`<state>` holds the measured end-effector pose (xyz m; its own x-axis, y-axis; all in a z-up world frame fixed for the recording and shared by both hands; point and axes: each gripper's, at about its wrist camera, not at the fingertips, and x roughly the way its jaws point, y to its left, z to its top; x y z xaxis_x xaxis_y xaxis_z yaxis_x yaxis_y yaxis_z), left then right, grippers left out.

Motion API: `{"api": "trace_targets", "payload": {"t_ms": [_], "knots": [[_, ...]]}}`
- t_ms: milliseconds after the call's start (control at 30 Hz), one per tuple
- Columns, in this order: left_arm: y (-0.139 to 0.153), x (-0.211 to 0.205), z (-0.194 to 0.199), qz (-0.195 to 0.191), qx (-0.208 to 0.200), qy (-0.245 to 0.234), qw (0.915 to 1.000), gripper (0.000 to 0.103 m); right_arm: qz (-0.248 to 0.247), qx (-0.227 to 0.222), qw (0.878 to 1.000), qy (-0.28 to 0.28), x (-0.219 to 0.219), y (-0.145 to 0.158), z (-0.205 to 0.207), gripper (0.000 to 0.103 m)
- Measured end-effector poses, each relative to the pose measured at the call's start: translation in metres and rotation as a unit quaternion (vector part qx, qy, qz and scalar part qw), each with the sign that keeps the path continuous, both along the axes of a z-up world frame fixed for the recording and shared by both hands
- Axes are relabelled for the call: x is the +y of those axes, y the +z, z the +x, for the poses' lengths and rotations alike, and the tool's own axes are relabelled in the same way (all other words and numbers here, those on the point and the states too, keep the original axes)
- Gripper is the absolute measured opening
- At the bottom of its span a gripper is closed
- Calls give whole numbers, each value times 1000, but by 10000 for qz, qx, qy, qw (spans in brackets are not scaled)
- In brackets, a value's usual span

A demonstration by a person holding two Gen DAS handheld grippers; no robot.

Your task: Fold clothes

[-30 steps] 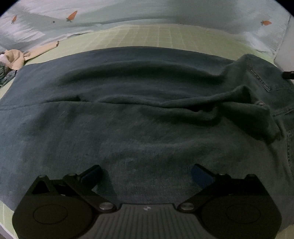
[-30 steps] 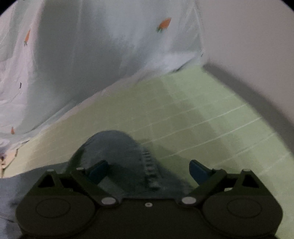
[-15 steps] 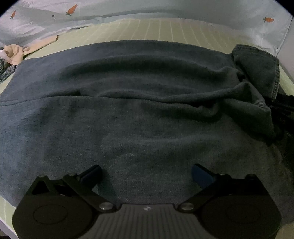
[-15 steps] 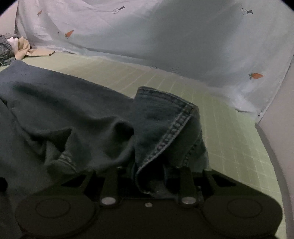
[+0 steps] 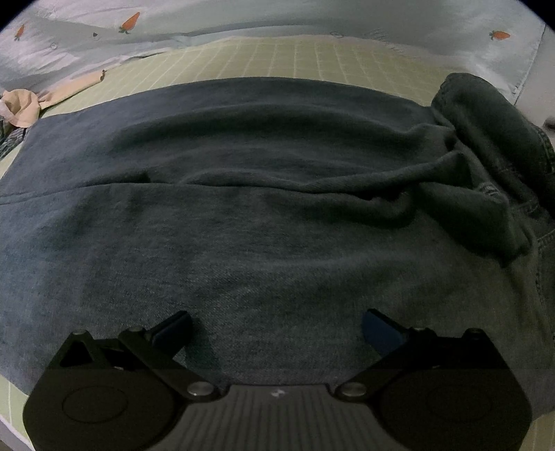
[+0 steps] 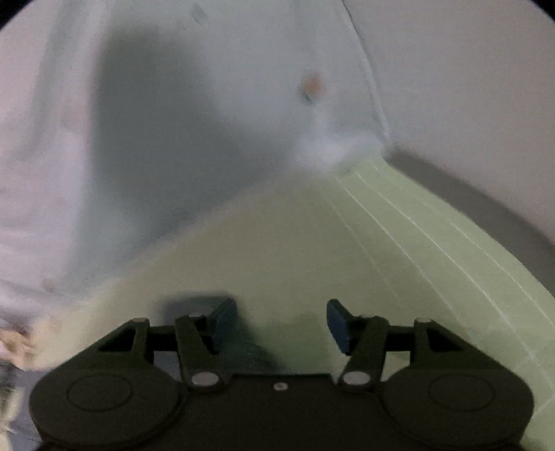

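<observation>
Dark blue jeans (image 5: 260, 208) lie spread across the green gridded mat (image 5: 295, 59), with long creases through the middle. Their right end (image 5: 492, 145) is bunched up in a heap, seams showing. My left gripper (image 5: 277, 322) hangs just above the near part of the denim, open, with nothing between its blue pads. In the blurred right wrist view, my right gripper (image 6: 281, 319) points at bare mat (image 6: 399, 260). Its jaws are opening and nothing is between them. A small dark patch shows behind its left finger (image 6: 222, 322).
A pale sheet with carrot prints (image 5: 242, 17) rises behind the mat and fills the back of the right wrist view (image 6: 173, 121). A beige cloth (image 5: 20, 107) lies at the far left. A plain wall (image 6: 468, 86) borders the mat on the right.
Half a second ago my right gripper was shut on the jeans' seamed edge. It has let go and swung away toward the mat and sheet. The left gripper stayed put.
</observation>
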<state>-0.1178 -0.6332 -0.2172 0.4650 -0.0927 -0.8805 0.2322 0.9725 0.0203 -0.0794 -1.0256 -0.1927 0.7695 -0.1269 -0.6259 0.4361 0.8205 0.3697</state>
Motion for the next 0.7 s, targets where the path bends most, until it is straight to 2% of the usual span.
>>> {"api": "trace_targets", "payload": {"t_ms": [167,333,400,433,467,533,600,700], "knots": [[1,-2,1,13,42,13,10000,103,249,331,9971,639,9,-19,17,52],[3,-3,1,21,74,23,10000,103,167,524,9937,973,21,-28,27,52],[3,-3,1,26,98,36,9999,103,169,504,9925,1099,20,-26,33,32],[3,-4,1,29,112,43,9999,103,171,494,9918,1163,19,-25,36,11],[3,-4,1,33,133,51,9999,103,172,483,9911,1226,19,-23,39,7],[4,-4,2,37,178,54,9998,103,-254,190,9931,1130,19,-6,33,7],[5,-4,3,42,233,60,9997,103,-1004,-263,9909,859,15,27,24,7],[6,-3,2,58,256,123,9996,103,-2265,-947,9692,194,4,80,15,7]]}}
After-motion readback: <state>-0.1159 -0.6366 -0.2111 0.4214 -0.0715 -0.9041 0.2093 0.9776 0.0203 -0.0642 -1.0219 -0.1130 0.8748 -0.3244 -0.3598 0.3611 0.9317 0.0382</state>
